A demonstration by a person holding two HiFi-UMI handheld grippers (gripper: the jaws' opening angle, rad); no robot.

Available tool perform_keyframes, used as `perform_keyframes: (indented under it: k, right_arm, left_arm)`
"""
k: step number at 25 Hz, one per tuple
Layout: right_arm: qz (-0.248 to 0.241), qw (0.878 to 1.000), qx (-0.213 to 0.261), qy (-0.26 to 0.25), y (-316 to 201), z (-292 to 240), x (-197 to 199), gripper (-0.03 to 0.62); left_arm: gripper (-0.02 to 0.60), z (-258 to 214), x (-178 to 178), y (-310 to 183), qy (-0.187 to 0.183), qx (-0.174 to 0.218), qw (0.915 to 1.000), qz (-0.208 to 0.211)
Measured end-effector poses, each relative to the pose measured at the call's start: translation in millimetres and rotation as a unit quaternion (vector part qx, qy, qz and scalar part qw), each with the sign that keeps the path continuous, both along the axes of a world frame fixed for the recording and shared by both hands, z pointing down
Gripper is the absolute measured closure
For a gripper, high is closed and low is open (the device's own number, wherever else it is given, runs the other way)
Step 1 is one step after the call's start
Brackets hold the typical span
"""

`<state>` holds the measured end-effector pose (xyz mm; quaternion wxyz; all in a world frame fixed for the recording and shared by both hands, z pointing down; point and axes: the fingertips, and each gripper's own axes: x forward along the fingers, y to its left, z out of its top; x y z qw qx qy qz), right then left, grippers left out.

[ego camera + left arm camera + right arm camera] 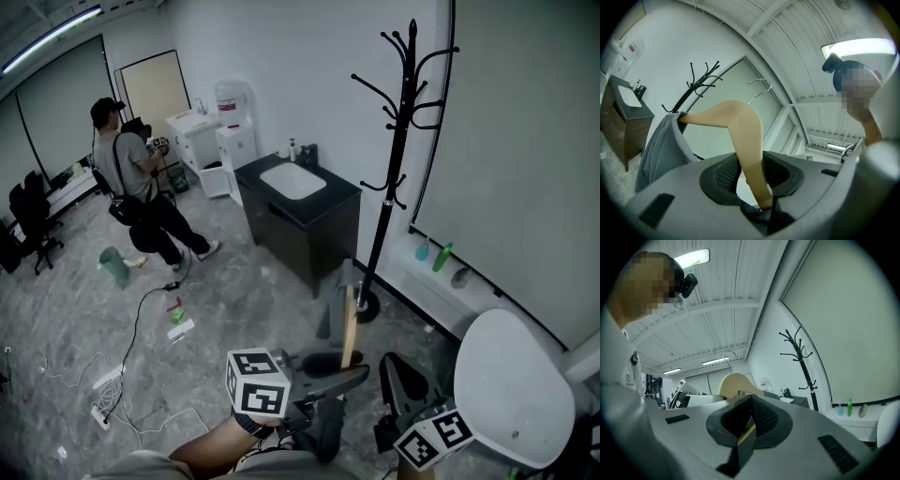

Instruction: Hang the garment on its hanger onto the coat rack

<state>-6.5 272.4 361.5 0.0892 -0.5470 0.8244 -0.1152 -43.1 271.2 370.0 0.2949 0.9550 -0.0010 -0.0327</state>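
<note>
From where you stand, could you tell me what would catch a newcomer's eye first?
The tall black coat rack stands before the white wall, right of a black sink cabinet. In the foreground, the left gripper clamps a pale wooden hanger with a grey garment. A person in a cap stands far left.

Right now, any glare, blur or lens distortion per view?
Left gripper view: ceiling lamp blown out, tan wooden hanger soft up close, fisheye with black corners. Right gripper view: same fisheye, ceiling strip light glares. Head view: evenly lit, sharp, black coat rack looks tilted.
</note>
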Motion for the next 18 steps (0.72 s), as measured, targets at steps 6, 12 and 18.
perform_keyframes:
  k: [6, 12, 18]
  right_arm:
    - [-0.014, 1.0, 0.003, -0.002, -0.6, 2.8, 17.9, 0.579]
    - [-0.026, 1.0, 0.003, 0.0, -10.6, 3.9, 27.9, 0.579]
    - [-0.023, 1.0, 0.004, -0.005, -36.7, 6.2, 41.0, 0.579]
  left_arm:
    - [0.449, 0.7, 13.1, -7.9, 0.003, -0.002, 0.9998, -0.02]
    - [0.449, 3.9, 22.4, -24.4, 0.0, -0.007, 0.9994, -0.034]
    - [0.449, 3.1, 29.7, -54.7, 0.006, -0.01, 0.9993, -0.035]
